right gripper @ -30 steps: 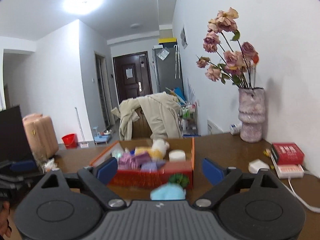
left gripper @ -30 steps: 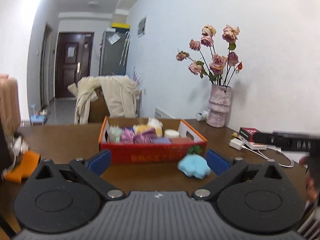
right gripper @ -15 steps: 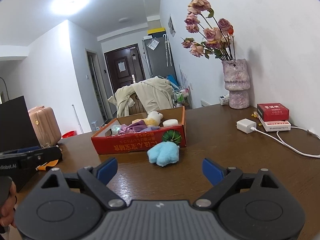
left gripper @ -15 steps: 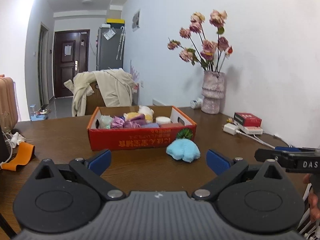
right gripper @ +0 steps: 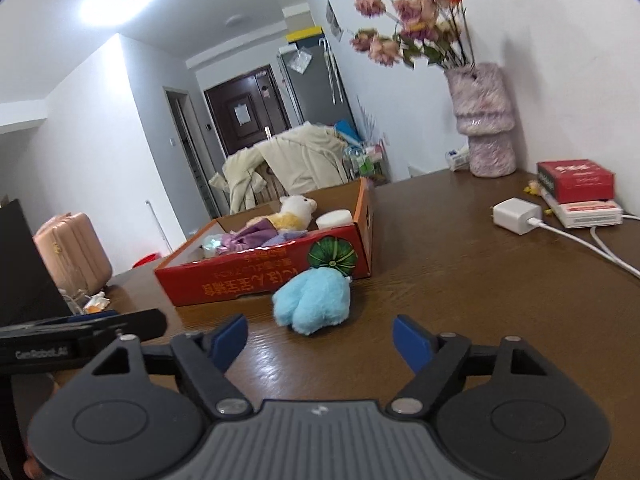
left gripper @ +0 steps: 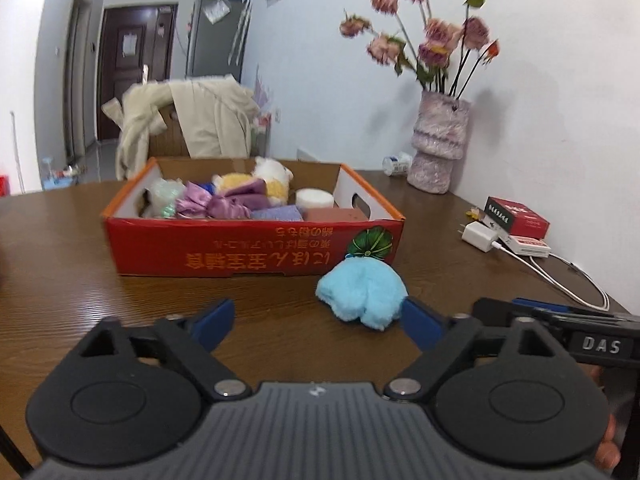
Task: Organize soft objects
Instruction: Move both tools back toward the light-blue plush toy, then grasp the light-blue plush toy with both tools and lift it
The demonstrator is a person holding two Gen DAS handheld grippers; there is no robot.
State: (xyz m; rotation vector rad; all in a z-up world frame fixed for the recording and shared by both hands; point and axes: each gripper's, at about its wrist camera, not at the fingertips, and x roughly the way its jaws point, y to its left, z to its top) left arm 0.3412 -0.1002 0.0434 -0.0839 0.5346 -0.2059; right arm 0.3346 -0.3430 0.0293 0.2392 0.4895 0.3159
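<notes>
"DAS" on right tongs (left gripper: pixel 600 344); "GenRobot.AI" on left tongs (right gripper: pixel 40 354)

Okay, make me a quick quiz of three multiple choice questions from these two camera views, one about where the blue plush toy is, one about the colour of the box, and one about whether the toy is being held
1. Where is the blue plush toy?
A. inside the box
B. on the table in front of the box
C. beside the vase

2. What colour is the outside of the cardboard box?
A. red
B. green
C. white

3. Is the toy held?
A. gripped by the left gripper
B. gripped by the right gripper
C. held by neither

Answers:
1 B: it lies on the brown table against the box's front wall.
2 A: the wall is red with orange lettering.
3 C: both pairs of blue pads, though closing, stand apart with nothing pressed between them.
</notes>
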